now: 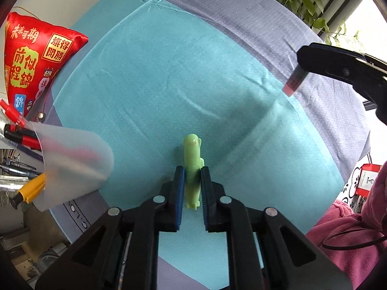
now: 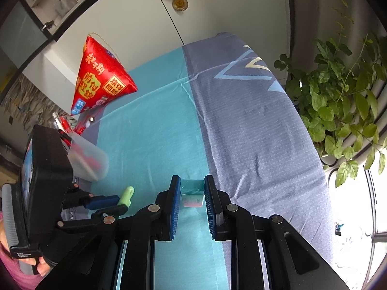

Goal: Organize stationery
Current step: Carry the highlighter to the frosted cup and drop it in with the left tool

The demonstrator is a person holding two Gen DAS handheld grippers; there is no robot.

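Observation:
My left gripper [image 1: 192,174] is shut on a light green figure-shaped eraser [image 1: 192,159], held above the teal cloth [image 1: 157,84]. It also shows in the right wrist view [image 2: 126,197]. My right gripper [image 2: 192,186] is shut on a small pink eraser in a clear sleeve [image 2: 192,193]; in the left wrist view that eraser [image 1: 294,83] hangs from its fingers at the far right. A frosted plastic pen cup [image 1: 72,164] holds red, black and yellow pens at the left; it also shows in the right wrist view [image 2: 88,157].
A red pyramid-shaped cushion with Chinese text [image 1: 33,62] stands at the back left. The table has a grey-blue cloth [image 2: 254,133] beside the teal one. A leafy plant [image 2: 338,101] is at the right edge. White cabinet doors [image 2: 193,7] stand behind.

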